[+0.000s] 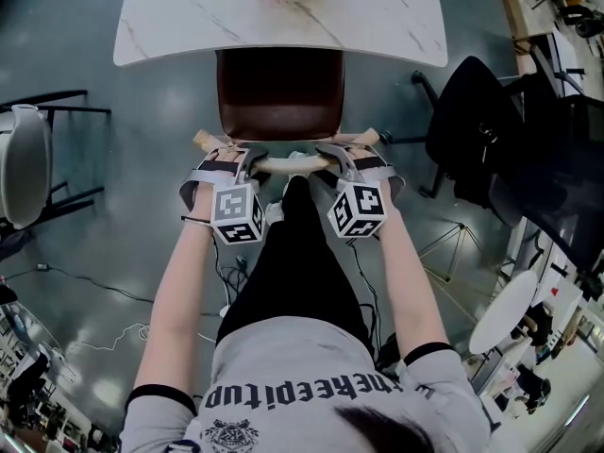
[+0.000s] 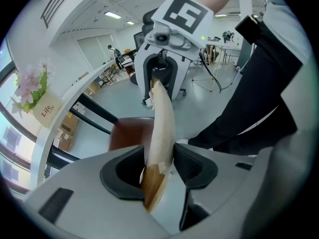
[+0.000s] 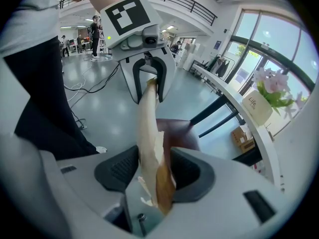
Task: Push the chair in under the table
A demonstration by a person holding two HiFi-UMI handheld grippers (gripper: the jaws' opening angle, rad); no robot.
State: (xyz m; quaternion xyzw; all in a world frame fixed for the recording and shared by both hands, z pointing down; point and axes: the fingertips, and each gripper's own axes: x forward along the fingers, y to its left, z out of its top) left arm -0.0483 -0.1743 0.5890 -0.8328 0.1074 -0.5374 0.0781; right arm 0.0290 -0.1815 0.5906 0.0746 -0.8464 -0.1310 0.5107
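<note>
Looking steeply down past my own arms, I see a brown chair point(image 1: 279, 92) in front of me on a grey floor point(image 1: 142, 130). Beyond the chair stands a white marble-patterned table point(image 1: 377, 17). The front edge of the chair's seat meets the table's near edge, and the rest of the seat lies in the open on my side. The only container I can see is a small cream box point(image 2: 47, 111) with the word "Life" printed on it. It stands on the table beyond the chair and holds pale pink flowers point(image 2: 30, 83) with green leaves. The chair's top rail point(image 1: 288, 163), a curved strip of pale wood, is the part of the chair nearest me. My left gripper point(image 1: 247, 159) is clamped on the left end of that rail, with its dark pads pressed against both faces of the wood. My right gripper point(image 1: 335, 154) is clamped on the right end in the same way, and the wood there looks chipped and frayed. The rail runs straight from one gripper to the other, and my black-trousered leg is just behind it. To the right of the chair is a black office chair point(image 1: 472, 121), well apart from it. To the left of the chair is a white chair point(image 1: 24, 163) on a black frame. Thin cables point(image 1: 113, 333) trail over the floor behind the chair, beside me.
</note>
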